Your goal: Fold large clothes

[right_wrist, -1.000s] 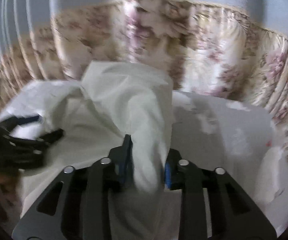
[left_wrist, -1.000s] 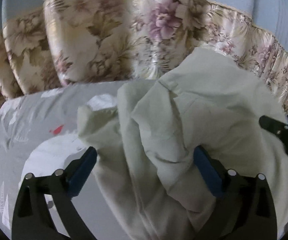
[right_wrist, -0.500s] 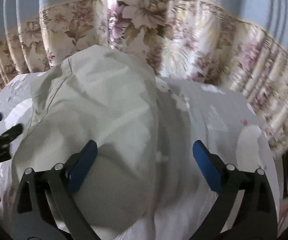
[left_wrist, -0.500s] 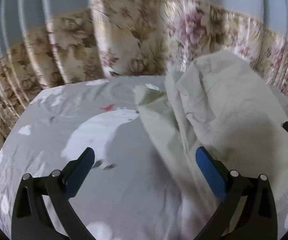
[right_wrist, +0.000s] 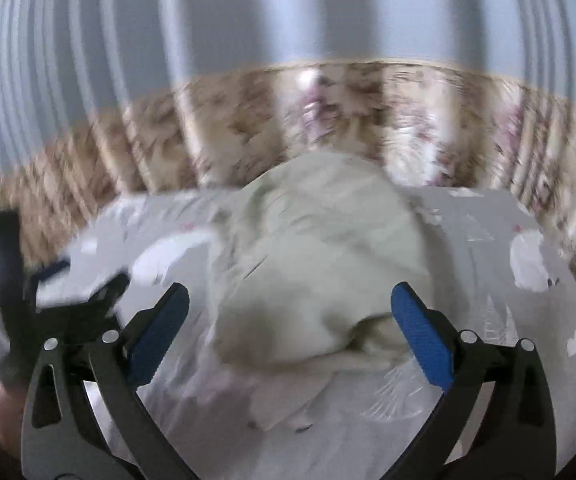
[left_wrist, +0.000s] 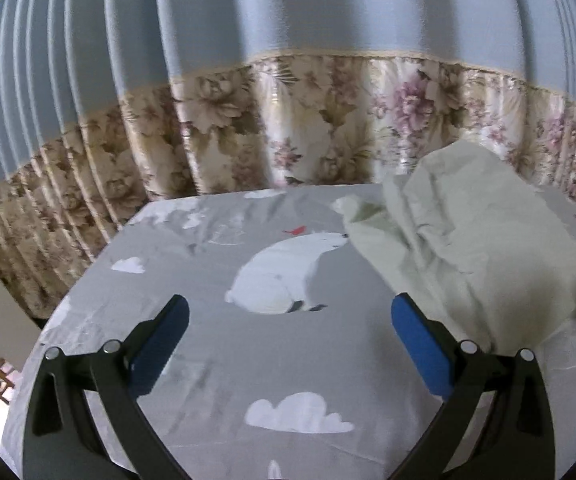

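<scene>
A pale cream-green garment (left_wrist: 472, 240) lies crumpled in a heap on the grey bed sheet (left_wrist: 248, 360), at the right in the left wrist view. In the blurred right wrist view the garment (right_wrist: 316, 264) lies straight ahead in the middle. My left gripper (left_wrist: 288, 320) is open and empty, over bare sheet to the left of the heap. My right gripper (right_wrist: 288, 308) is open and empty, its fingers apart just in front of the heap. The left gripper also shows at the left edge of the right wrist view (right_wrist: 76, 292).
The grey sheet has white polar bear (left_wrist: 288, 268) and cloud prints (left_wrist: 296, 414). A blue curtain with a floral lower band (left_wrist: 288, 132) hangs right behind the bed's far edge. The bed's left edge (left_wrist: 84, 280) drops to the floor.
My right gripper opened and let the garment go, then drew back. My left gripper, open, pulled back and left off the cloth. The garment dropped into a heap.
</scene>
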A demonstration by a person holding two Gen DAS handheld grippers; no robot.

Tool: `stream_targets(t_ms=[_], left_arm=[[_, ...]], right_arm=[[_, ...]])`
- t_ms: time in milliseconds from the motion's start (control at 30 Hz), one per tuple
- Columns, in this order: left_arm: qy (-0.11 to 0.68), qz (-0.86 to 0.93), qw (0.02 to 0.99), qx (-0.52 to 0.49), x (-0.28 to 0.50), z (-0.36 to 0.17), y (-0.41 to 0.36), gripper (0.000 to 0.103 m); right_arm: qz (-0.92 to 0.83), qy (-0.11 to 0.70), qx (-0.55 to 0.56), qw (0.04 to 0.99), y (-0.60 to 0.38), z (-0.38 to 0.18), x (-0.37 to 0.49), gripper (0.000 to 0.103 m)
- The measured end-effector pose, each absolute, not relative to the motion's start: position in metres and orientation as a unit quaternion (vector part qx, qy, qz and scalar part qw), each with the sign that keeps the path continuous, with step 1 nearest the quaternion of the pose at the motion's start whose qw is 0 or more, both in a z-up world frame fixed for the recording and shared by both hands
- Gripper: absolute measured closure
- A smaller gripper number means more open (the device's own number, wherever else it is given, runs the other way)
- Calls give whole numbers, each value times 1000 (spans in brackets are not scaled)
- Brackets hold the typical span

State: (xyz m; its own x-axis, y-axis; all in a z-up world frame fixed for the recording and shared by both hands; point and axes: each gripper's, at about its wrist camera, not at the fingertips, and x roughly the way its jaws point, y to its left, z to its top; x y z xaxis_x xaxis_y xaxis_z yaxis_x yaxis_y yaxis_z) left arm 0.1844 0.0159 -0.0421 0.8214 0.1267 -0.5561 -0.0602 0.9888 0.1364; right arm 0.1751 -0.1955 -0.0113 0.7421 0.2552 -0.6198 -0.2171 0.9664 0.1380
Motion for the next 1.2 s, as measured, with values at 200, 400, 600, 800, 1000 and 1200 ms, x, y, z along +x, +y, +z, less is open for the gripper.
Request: stream_targets(t_ms=[200, 400, 600, 800, 1000, 1200], left_arm=[[286, 25, 957, 31, 175, -49, 24, 2], [284, -1, 958, 43, 169, -44, 14, 2], [260, 6, 965, 30, 163, -36, 17, 2], [253, 20, 967, 19, 157, -28, 25, 2], [245, 3, 969, 9, 148, -22, 25, 2], [249, 0, 969, 7, 150, -23, 24, 2]], right_arm=[[89, 328, -23, 940, -167, -33, 163, 3], [40, 286, -59, 956, -175, -30, 158, 3], [29, 278, -44, 959, -186, -27, 156, 3], [19, 286, -29, 958, -197, -29, 160, 3], [9, 295, -22, 955, -206, -33, 166, 3], [28, 318, -14, 948, -205, -38, 171, 3]])
